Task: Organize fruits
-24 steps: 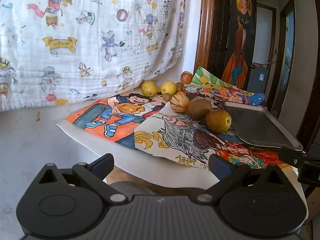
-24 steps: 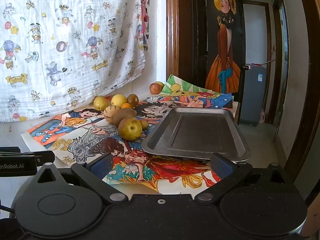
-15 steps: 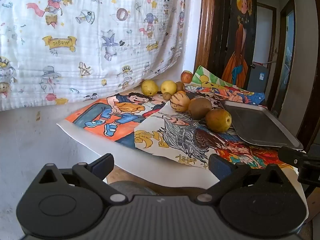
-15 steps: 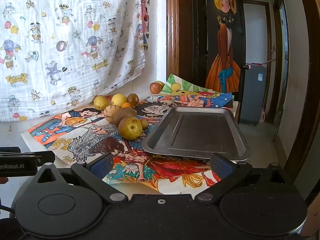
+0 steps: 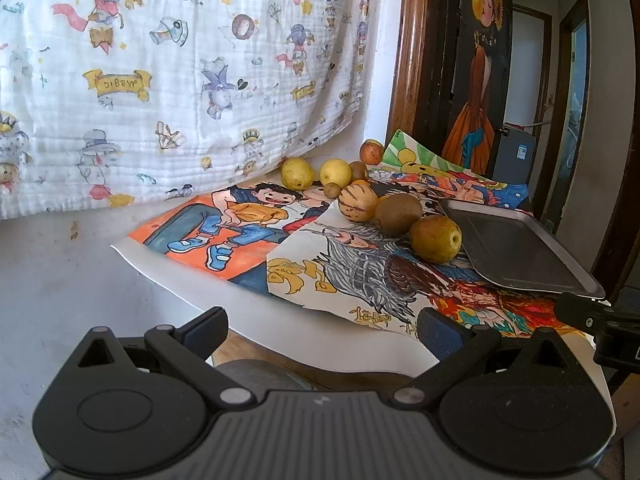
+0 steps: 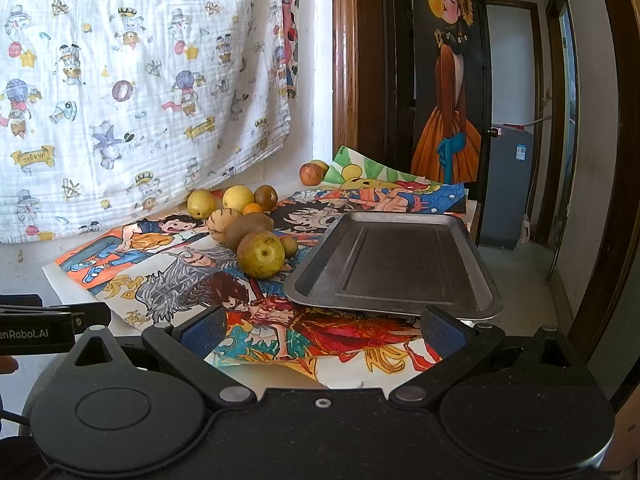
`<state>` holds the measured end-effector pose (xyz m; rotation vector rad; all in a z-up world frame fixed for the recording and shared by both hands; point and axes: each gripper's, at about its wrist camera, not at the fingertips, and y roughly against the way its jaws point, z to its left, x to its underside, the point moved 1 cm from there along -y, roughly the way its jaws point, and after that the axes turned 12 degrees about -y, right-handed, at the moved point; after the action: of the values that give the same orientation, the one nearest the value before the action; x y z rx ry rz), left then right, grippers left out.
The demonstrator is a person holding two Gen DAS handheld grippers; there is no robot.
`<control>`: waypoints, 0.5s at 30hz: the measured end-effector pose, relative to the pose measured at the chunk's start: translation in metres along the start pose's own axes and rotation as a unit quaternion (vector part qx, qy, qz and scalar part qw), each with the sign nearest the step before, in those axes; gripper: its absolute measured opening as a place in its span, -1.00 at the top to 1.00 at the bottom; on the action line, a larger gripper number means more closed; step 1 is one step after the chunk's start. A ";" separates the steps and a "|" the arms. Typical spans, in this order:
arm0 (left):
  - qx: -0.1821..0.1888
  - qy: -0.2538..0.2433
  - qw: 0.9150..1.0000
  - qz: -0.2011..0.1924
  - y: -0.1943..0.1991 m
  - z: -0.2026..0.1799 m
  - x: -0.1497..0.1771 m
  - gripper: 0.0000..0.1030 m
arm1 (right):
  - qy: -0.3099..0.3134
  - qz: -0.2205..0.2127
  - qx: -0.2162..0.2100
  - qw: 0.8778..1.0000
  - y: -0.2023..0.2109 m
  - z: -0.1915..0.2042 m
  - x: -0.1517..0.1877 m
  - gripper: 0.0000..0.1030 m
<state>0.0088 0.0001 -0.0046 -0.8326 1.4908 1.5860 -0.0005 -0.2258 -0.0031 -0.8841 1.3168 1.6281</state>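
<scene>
**Fruit clustered beside the empty tray**

The left tool (image 5: pixel 320 326) hangs wide open, holding nothing, short of the counter (image 5: pixel 280 320). Ahead, a pear (image 5: pixel 435 239), kiwi (image 5: pixel 398 214) and striped melon (image 5: pixel 357 201) sit on cartoon posters (image 5: pixel 248 224), the pear just beside a metal tray (image 5: pixel 520 252).

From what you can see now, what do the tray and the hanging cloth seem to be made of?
The tray looks like metal with a dull dark grey finish: its thin rolled rim catches light. The hanging cloth seems a soft crinkled cotton, perhaps muslin: fine ribbed wrinkles and drooping folds, white with printed cartoon figures.
</scene>
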 end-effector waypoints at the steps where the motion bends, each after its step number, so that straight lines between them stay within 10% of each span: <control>1: 0.000 0.000 1.000 0.000 0.000 0.000 0.000 -0.99 | 0.000 0.000 0.000 1.000 0.000 0.000 0.000 -0.99; 15: 0.001 0.001 1.000 0.001 0.000 0.000 0.000 -0.99 | 0.000 0.001 0.000 1.000 -0.001 0.000 0.000 -0.99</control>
<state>0.0090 0.0001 -0.0047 -0.8313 1.4940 1.5862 -0.0002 -0.2254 -0.0037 -0.8825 1.3185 1.6303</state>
